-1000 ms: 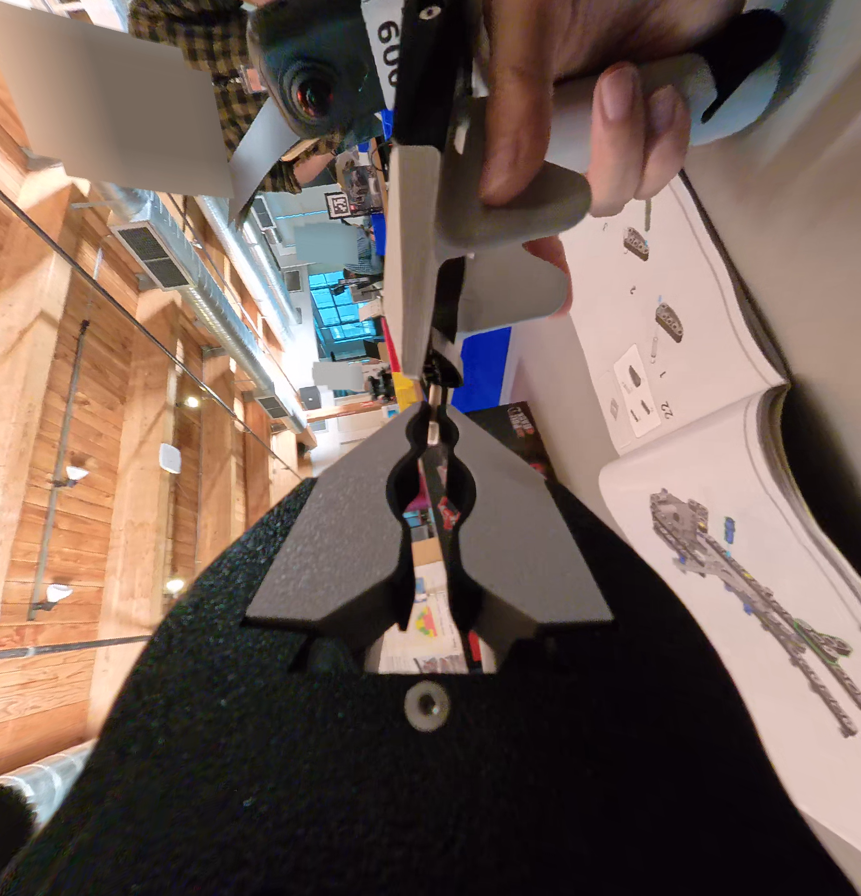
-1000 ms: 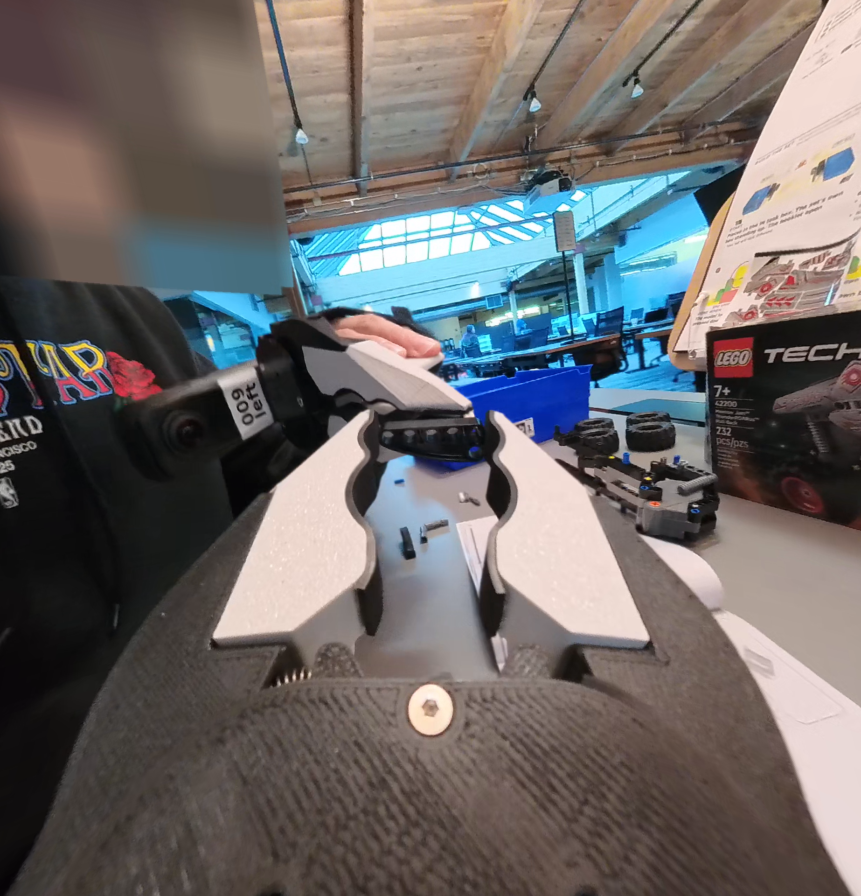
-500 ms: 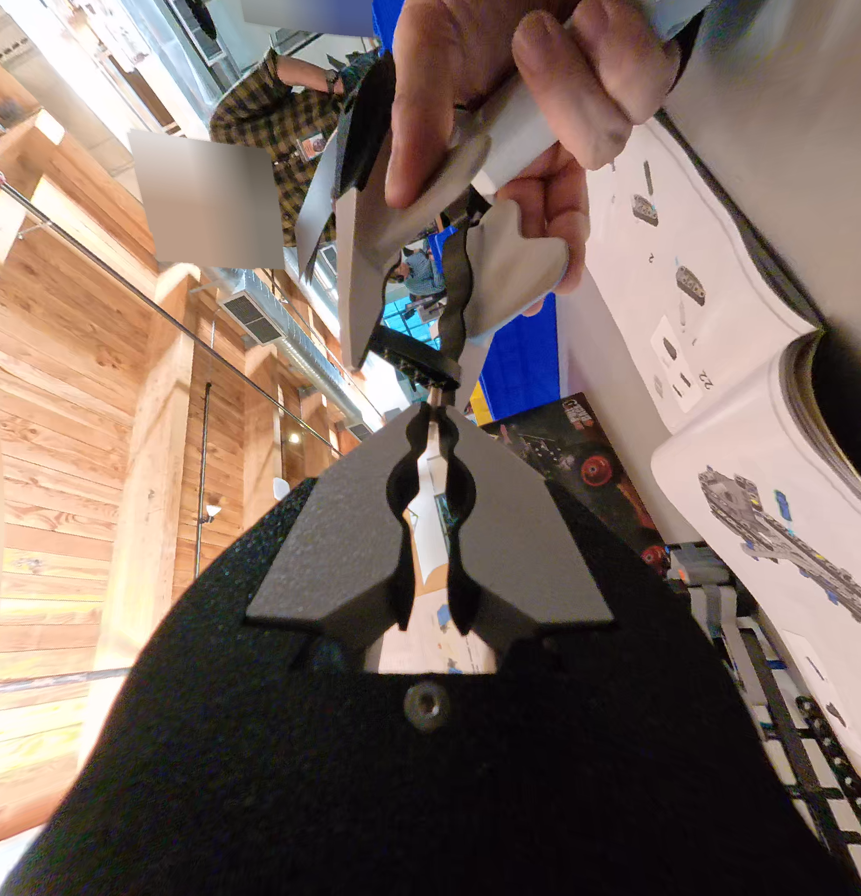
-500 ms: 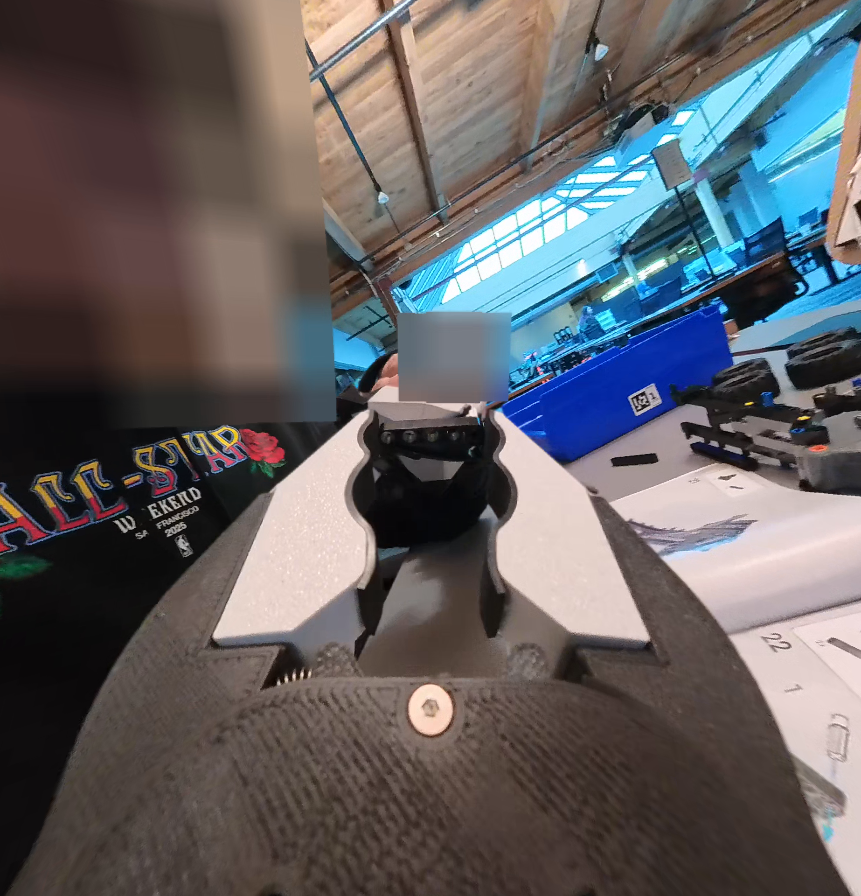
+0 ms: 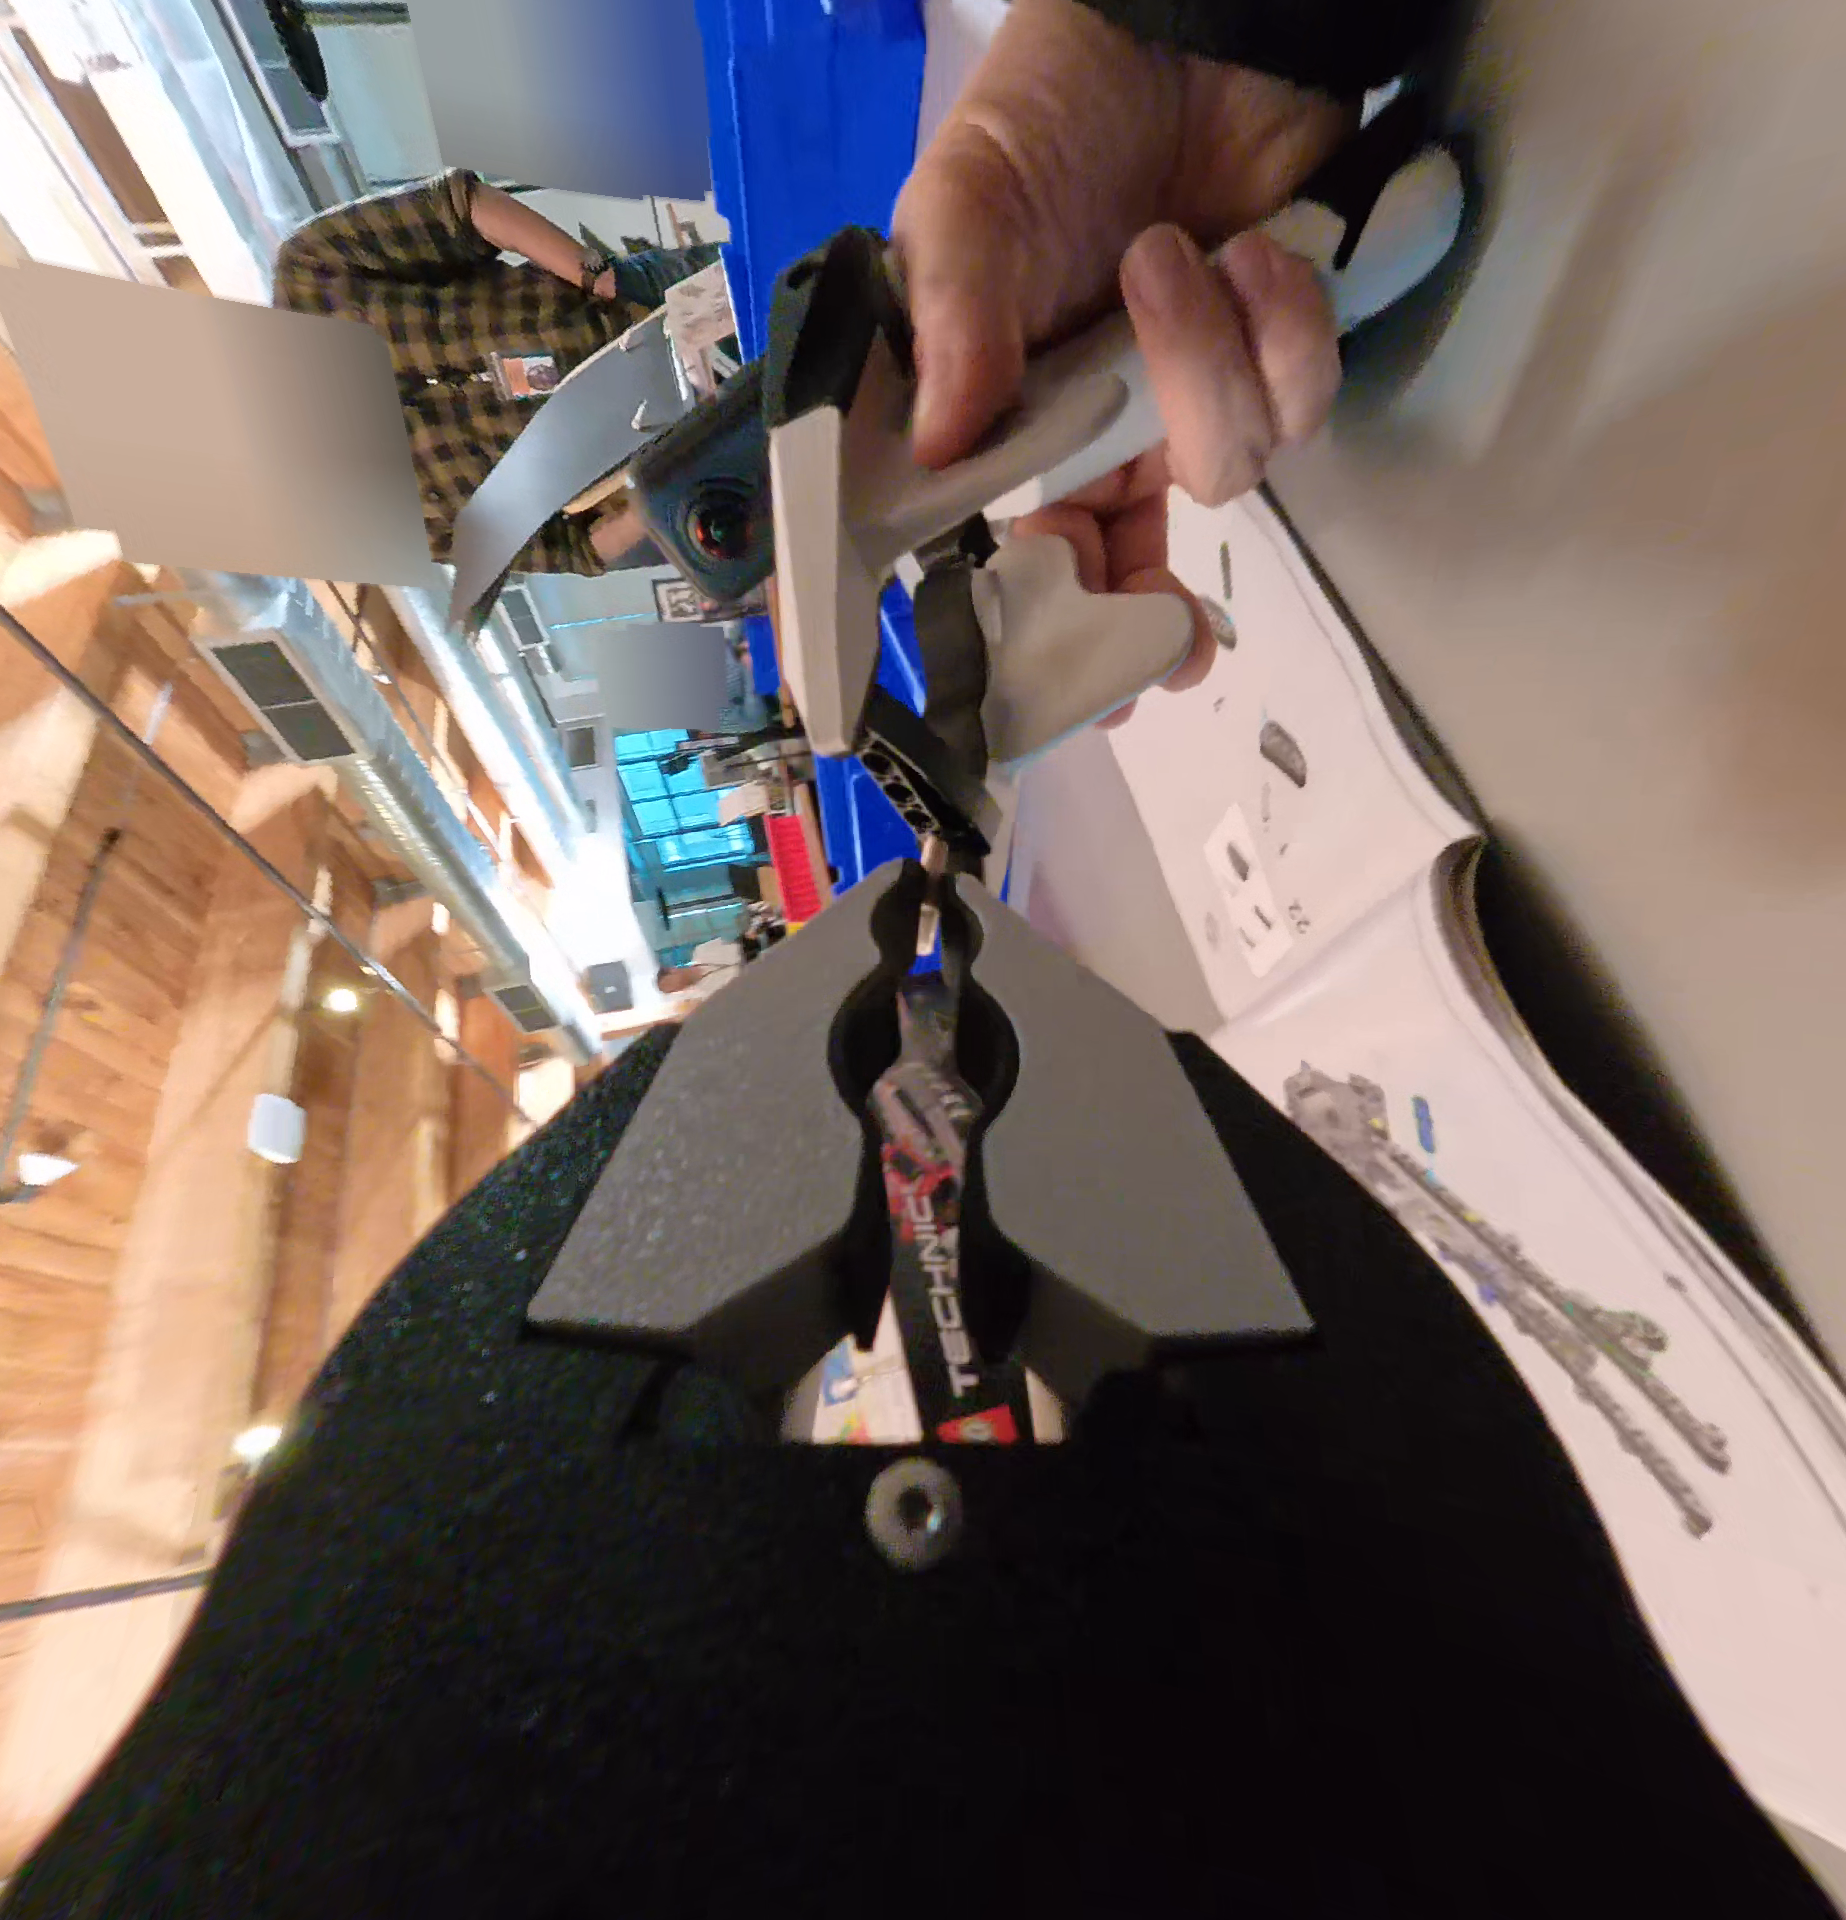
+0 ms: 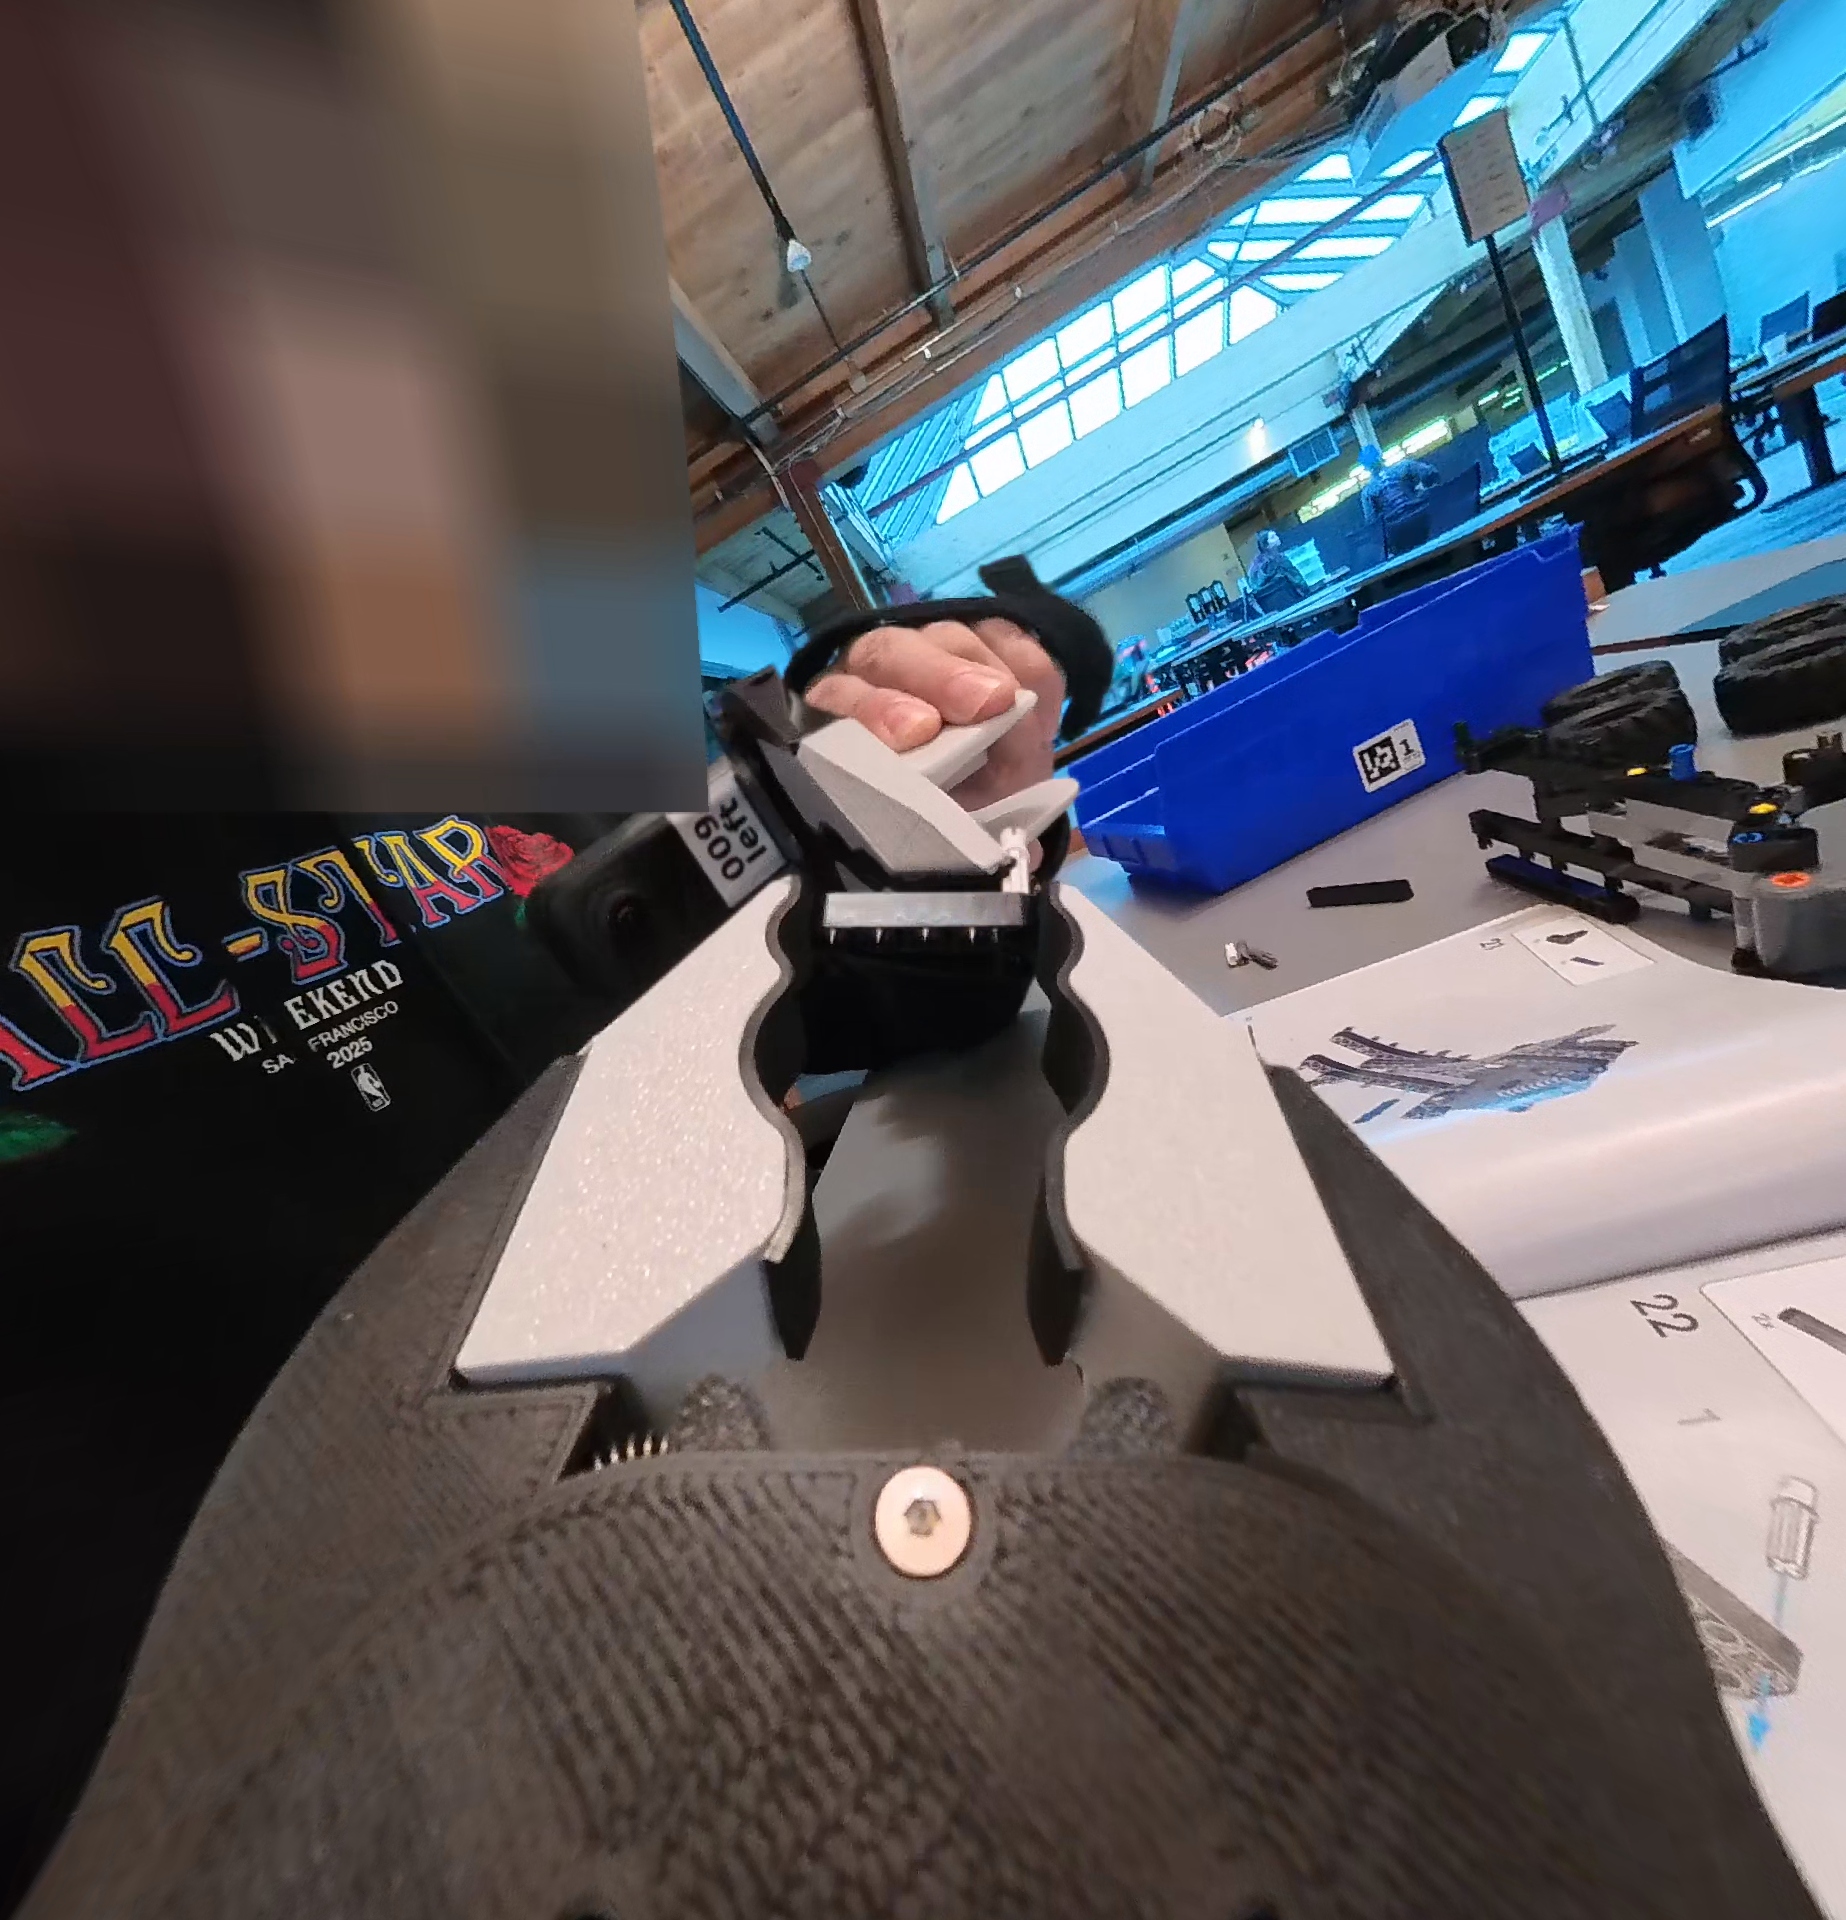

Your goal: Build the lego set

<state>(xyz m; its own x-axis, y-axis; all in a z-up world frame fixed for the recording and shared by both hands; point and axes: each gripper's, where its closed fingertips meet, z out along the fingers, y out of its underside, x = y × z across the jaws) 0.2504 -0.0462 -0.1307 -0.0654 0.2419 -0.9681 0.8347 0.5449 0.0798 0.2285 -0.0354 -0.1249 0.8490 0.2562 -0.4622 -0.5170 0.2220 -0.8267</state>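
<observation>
Here's the left gripper (image 5: 927,902), its dark fingers pinched tight on a small light-grey pin (image 5: 930,914) that pokes out past the tips toward twelve o'clock. Right above it in the left wrist view, the right gripper (image 5: 919,769) comes in from one o'clock, a bare hand (image 5: 1095,260) wrapped round its pale handle, and between its light-grey fingers sits a black beam (image 5: 911,788) with a row of holes. The pin's tip sits right at the beam; whether it has entered a hole, I cannot tell.

Switch to the right wrist view: the right gripper (image 6: 924,920) is clamped across the ends of that black beam (image 6: 924,914), held level between the two pale fingers at twelve o'clock. Just beyond, the left gripper (image 6: 1007,868) angles down from eleven o'clock, the pin (image 6: 1017,860) meeting the beam's right end.

Out at two o'clock, a blue bin (image 6: 1345,758) stands on the grey table (image 6: 1158,935), with black tyres (image 6: 1625,707) and a part-built dark chassis (image 6: 1667,842) to its right. A loose black piece (image 6: 1358,894) lies on the tabletop near the bin. The open instruction booklet (image 6: 1521,1143) spreads at three o'clock, touching nothing in the grippers.
</observation>
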